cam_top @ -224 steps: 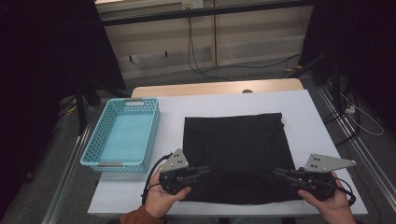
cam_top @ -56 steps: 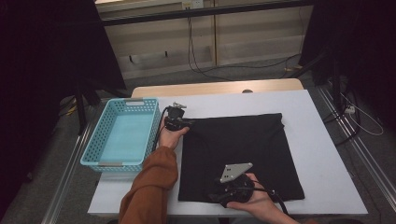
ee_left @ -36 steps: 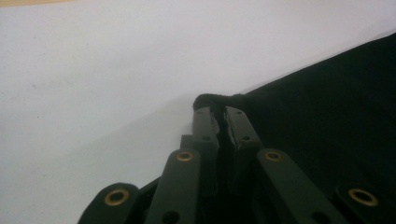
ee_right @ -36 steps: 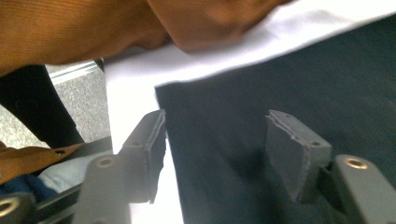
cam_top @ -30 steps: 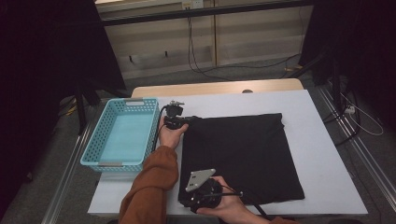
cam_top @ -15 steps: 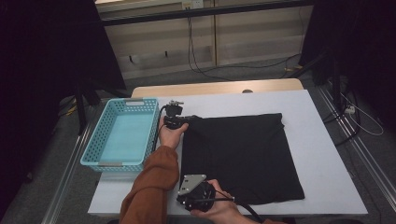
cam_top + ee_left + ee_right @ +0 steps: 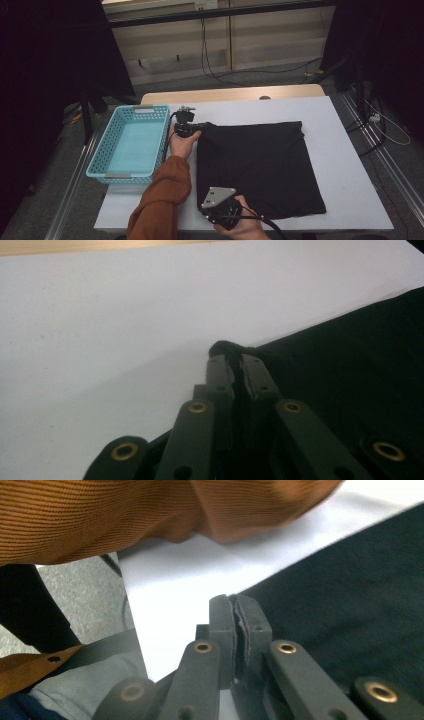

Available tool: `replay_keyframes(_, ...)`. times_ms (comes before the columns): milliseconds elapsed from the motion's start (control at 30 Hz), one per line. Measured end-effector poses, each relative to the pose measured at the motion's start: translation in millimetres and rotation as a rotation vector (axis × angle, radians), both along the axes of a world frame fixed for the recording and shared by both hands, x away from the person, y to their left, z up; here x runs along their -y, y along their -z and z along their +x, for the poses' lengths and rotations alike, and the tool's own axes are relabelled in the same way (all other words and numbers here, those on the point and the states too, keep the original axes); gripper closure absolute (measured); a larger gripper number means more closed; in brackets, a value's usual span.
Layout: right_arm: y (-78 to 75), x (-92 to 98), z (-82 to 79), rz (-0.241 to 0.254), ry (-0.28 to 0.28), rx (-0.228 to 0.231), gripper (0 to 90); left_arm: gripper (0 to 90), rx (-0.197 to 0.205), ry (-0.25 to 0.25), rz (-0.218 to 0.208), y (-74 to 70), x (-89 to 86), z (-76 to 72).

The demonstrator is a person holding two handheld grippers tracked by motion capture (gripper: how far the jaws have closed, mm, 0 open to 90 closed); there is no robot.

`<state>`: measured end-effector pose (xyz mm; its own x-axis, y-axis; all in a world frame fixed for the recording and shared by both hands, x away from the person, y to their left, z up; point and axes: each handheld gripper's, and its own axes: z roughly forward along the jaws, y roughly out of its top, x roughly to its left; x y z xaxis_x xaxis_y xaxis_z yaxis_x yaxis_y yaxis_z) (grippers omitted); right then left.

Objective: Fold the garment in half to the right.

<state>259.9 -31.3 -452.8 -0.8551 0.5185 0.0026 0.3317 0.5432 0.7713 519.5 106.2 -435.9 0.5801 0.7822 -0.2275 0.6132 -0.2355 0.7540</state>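
A black cloth [image 7: 260,165] lies flat on the white table [image 7: 340,130]. My left gripper [image 7: 202,126] is at the cloth's far-left corner, and its jaws are shut on a small bunched fold of the cloth [image 7: 350,375]; the left gripper [image 7: 234,357] pinches that fold right at its tips. My right gripper [image 7: 205,212] sits at the cloth's near-left corner, beside the orange sleeve [image 7: 150,515]. Its jaws have just been closing, and the right gripper [image 7: 235,602] now stands shut at the edge of the cloth [image 7: 360,595], with a thin layer caught between the pads.
A light blue plastic basket [image 7: 120,175] stands on the table to the left of the cloth, close to the left hand. Bare white table runs along the right side and the far edge. Cables lie on the floor beyond the table.
The right hand has slid left along the cloth's near edge to its near-left corner. The left hand and the far-left corner have stayed put.
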Motion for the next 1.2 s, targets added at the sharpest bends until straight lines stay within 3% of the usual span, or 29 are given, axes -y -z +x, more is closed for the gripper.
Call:
replay_keyframes(233, -3.2, 24.9, -2.3, 0.051, 0.043, -0.022, 86.9, 83.9, 0.006, 0.010, -0.006, -0.4, 8.3, -1.3)
replay_keyframes(467, -1.8, 45.7, 0.5, 0.057, 0.084, -0.027, 85.1, 83.8, 0.007, 0.019, -0.007, -0.1, 15.7, -2.6)
replay_keyframes(567, -1.3, 51.6, 2.8, 0.050, 0.104, -0.012, 75.6, 83.8, 0.005, 0.021, -0.009, 0.7, 16.4, -2.6)
replay_keyframes(667, -1.3, 54.8, 4.9, 0.036, 0.135, 0.005, 60.1, 83.7, 0.004, 0.020, -0.011, 1.2, 16.1, -2.0)
replay_keyframes(800, 1.5, 55.8, 6.9, 0.026, 0.150, -0.017, 54.0, 83.7, 0.007, 0.018, -0.009, 0.5, 15.4, -2.0)
replay_keyframes(1033, 8.3, 53.5, 5.6, 0.011, 0.138, -0.052, 59.2, 83.5, 0.006, 0.015, -0.010, 0.4, 14.3, -1.4)
replay_keyframes(1200, 8.7, 51.5, 4.6, 0.012, 0.132, -0.051, 63.4, 83.5, 0.002, 0.011, -0.018, 1.2, 14.5, -1.0)
